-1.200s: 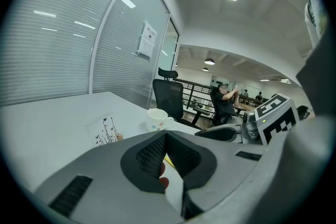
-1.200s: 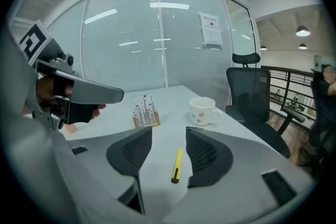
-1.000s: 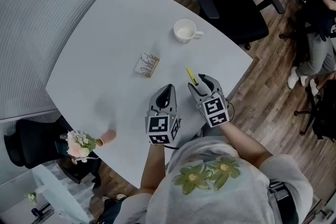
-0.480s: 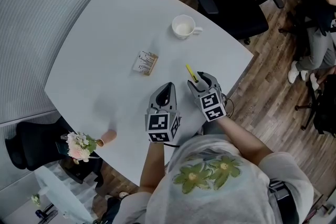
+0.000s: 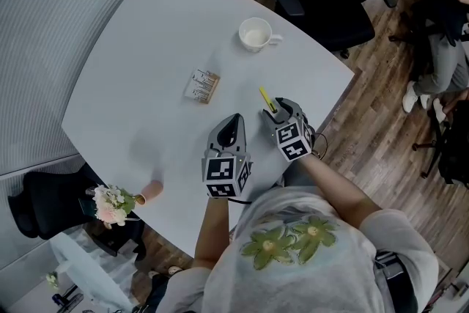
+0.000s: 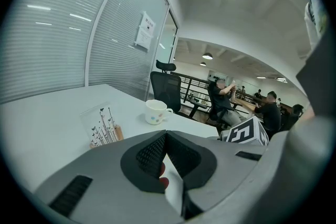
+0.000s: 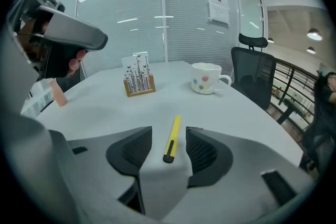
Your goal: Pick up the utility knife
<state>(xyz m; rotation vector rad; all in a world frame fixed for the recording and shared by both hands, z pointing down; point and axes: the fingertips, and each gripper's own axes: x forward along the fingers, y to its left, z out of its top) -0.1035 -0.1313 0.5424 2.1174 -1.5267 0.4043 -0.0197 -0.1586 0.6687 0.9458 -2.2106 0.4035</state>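
My right gripper [image 7: 169, 147] has its jaws spread wide, and the yellow utility knife [image 7: 171, 139] lies flat on the white table [image 5: 146, 48] between them, a gap on each side, black end nearest me, tip aimed roughly towards the mug [image 7: 207, 77]. The knife sits on my side of the mug, well apart from it. Left of the mug, a small card holder [image 7: 138, 80] printed with stems and butterflies. My left gripper [image 6: 167, 152], jaws pressed together, holds nothing. There is a notice [image 7: 218, 4] on the glass behind the mug, print too small to read
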